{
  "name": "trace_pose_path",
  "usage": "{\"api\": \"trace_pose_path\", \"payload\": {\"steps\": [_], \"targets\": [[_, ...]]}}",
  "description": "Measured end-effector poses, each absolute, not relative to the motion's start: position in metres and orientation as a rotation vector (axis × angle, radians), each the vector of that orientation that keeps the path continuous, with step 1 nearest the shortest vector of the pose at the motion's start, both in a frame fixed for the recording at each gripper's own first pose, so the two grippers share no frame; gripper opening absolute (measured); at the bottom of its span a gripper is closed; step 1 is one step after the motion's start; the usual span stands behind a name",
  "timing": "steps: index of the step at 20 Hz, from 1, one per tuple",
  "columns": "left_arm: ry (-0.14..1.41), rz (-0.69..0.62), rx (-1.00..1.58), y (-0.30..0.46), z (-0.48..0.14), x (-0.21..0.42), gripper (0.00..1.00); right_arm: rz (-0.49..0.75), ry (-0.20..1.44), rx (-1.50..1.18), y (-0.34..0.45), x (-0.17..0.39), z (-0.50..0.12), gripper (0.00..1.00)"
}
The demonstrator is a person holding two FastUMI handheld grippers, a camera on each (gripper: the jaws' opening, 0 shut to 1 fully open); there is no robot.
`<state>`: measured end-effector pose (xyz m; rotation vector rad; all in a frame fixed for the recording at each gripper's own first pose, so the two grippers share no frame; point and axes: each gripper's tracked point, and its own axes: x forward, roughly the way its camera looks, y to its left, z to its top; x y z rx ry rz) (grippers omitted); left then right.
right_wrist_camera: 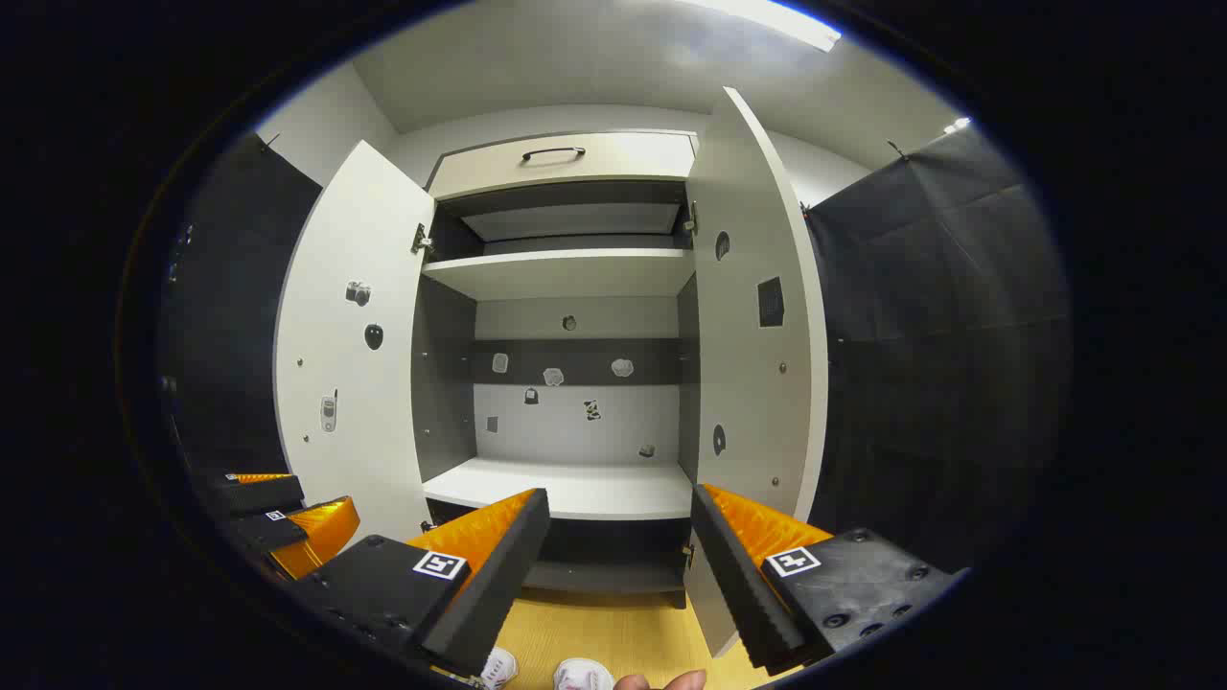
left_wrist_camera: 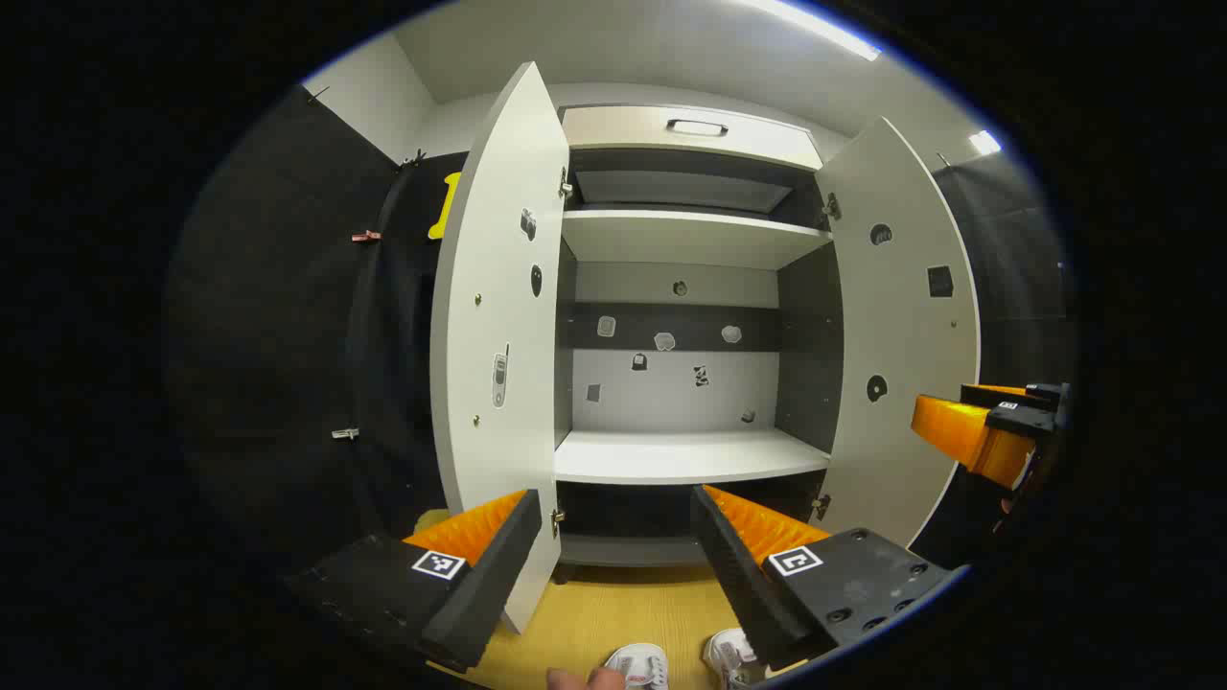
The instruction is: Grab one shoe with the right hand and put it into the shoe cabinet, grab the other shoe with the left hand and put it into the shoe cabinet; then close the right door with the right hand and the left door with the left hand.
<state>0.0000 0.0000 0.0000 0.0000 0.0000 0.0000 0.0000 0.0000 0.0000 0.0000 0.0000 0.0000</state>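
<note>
Left gripper (left_wrist_camera: 613, 556) spread wide, empty, right gripper (right_wrist_camera: 618, 556) likewise, ribbed pads, white shoes (left_wrist_camera: 637, 664) on wood-grain floor (left_wrist_camera: 623, 613), smooth flat-panel shoe cabinet (left_wrist_camera: 681, 450) doors open.

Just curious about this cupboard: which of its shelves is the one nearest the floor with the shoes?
The dark bottom shelf, just above the yellow floor; the two white shelves sit higher up.

Ahead of your tongs, black cloth (right_wrist_camera: 939, 316) hangs on both sides, a white wall (left_wrist_camera: 379, 91) rising above it at the far left. Overhead, the pale ceiling (right_wrist_camera: 575, 57) carries a bright strip light (left_wrist_camera: 815, 24). Down below your tongs, you've got yellow wood-look floor (left_wrist_camera: 613, 613) running forward. Small clips (left_wrist_camera: 362, 236) pin the cloth on your left, and a second lamp (left_wrist_camera: 984, 142) glows off right.
</note>
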Motion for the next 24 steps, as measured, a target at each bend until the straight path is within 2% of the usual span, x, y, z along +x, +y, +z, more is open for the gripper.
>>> {"api": "trace_pose_path", "payload": {"steps": [17,20,24], "targets": [[-0.044,0.004,0.027,0.017,0.013,-0.014,0.98,0.003,0.052,0.019,0.016,-0.016,-0.018,0.98],[-0.038,0.005,0.034,0.020,0.013,-0.017,0.98,0.021,0.107,0.021,0.024,-0.024,-0.041,0.98],[-0.061,0.018,0.054,0.029,0.021,-0.022,0.98,0.047,0.238,0.015,0.039,-0.039,-0.106,0.98]]}}
